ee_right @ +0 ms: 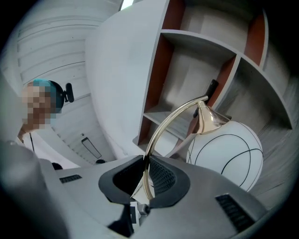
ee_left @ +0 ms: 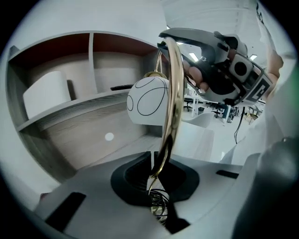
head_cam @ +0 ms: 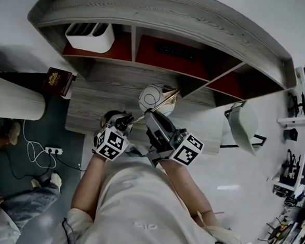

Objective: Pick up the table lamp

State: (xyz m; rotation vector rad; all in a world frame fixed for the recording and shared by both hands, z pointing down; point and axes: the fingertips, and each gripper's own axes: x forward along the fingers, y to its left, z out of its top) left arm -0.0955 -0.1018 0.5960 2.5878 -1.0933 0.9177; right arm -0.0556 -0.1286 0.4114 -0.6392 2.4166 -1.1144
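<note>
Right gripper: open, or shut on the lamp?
Shut: the right gripper pinches the table lamp by its brass arm.

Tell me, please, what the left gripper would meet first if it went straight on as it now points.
Likely the desk's shelf unit: the left gripper, shut on the table lamp's brass arc, carries its white globe ahead, which would probably touch first; depth unclear.

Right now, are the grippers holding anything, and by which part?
The lamp, by its curved brass stem: the left gripper and right gripper each clamp it.
</note>
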